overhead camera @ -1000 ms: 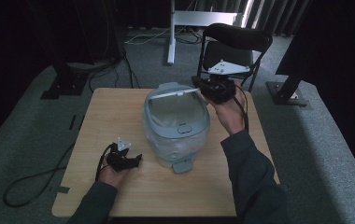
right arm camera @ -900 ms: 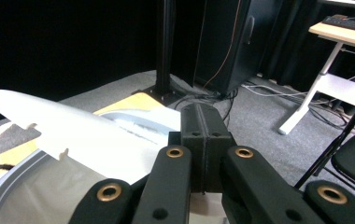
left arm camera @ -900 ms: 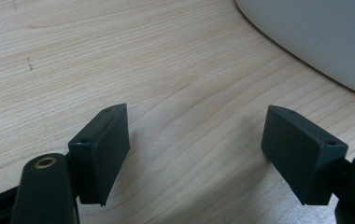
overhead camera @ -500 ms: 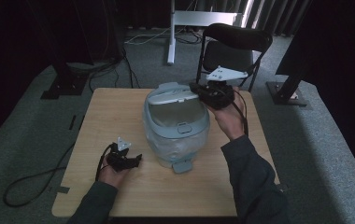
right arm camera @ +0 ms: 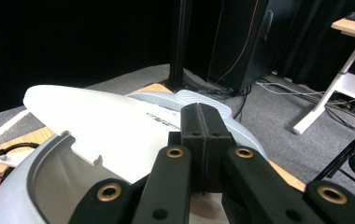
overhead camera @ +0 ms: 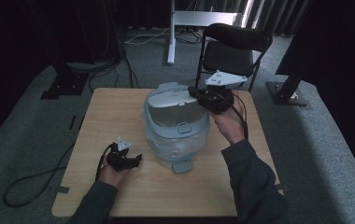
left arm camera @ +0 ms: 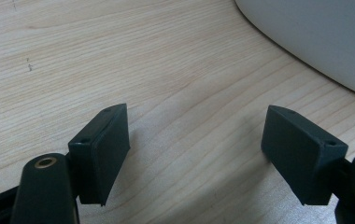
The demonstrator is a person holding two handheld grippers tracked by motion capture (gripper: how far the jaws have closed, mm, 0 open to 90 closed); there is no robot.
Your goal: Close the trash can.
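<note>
A light wood-grain bench (overhead camera: pixel 119 116) stands on grey carpet (overhead camera: pixel 26 140), with a dark folding chair (overhead camera: pixel 234 46) just beyond its far edge. A pale blue-grey rice cooker (overhead camera: pixel 175 128) sits near the middle of the bench, its lid part open. The left gripper (overhead camera: pixel 136 160) rests on the bench near the cooker's left, jaws spread apart over bare wood.

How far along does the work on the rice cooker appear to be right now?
Done: the cooker's lid is off its rim, partly raised. In hand: the right gripper, jaws shut, sits at the lid's far edge. Left: the lid is neither fully up nor latched; which way it is going, I cannot tell. The left gripper lies open on the table.
</note>
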